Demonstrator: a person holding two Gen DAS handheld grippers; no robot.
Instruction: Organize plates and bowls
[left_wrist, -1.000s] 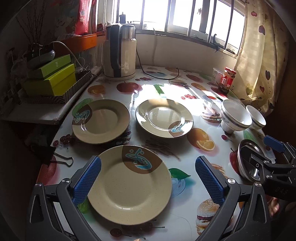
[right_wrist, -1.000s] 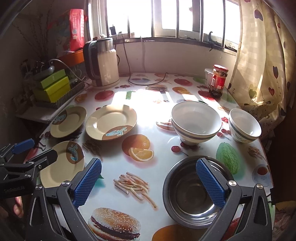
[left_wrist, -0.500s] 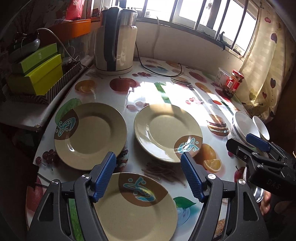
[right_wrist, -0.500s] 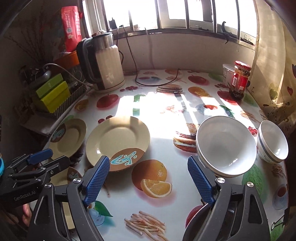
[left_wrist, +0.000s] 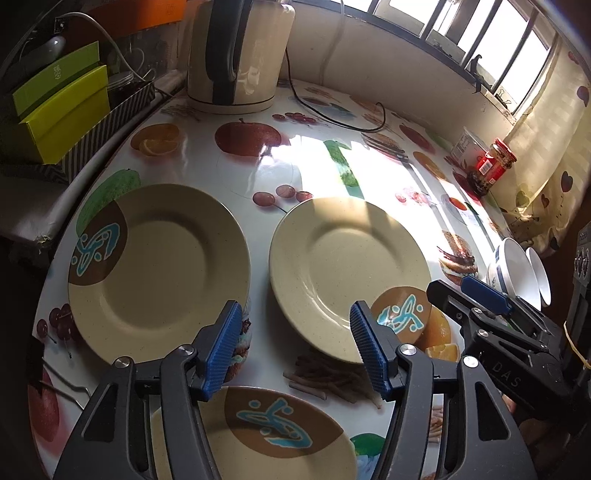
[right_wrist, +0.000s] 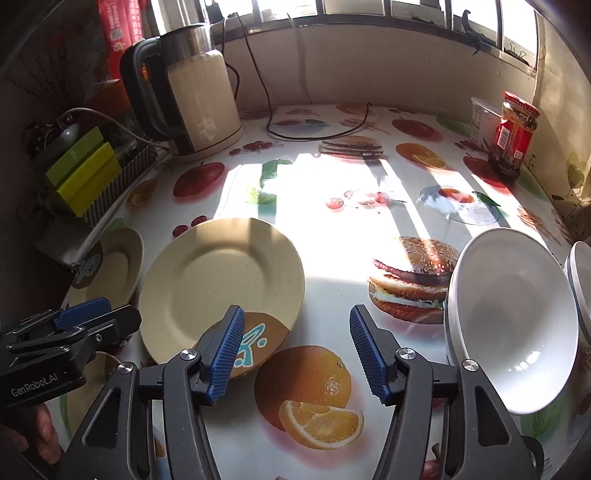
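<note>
Both tools have been carried forward and lowered toward the plates since a second ago, when they hung wide apart over the near plate and a steel bowl. The steel bowl is no longer in view.

The left tool (left_wrist: 295, 347) is closing, jaws about half apart, nothing between the pads; it sits over the gap between the left plate (left_wrist: 155, 273) and the middle plate (left_wrist: 347, 273), above the near plate (left_wrist: 258, 439). The right tool (right_wrist: 295, 350) is closing too, nothing gripped, its left pad over the brown-patch rim of the middle plate (right_wrist: 221, 284). Judged: a two-tool approach to the middle plate, grasp not yet made, no stacking done.

All three plates are beige, speckled, with a brown patch and a blue squiggle on the rim; each lies flat and separate on the fruit-print tabletop (right_wrist: 332, 177). The large white bowl (right_wrist: 513, 325) stands to the right, a smaller white bowl (right_wrist: 581, 288) just beside it at the frame edge. The kettle (right_wrist: 199, 88) and the red-lidded jar (right_wrist: 515, 136) stand at the back, well apart from the dishes.
</note>
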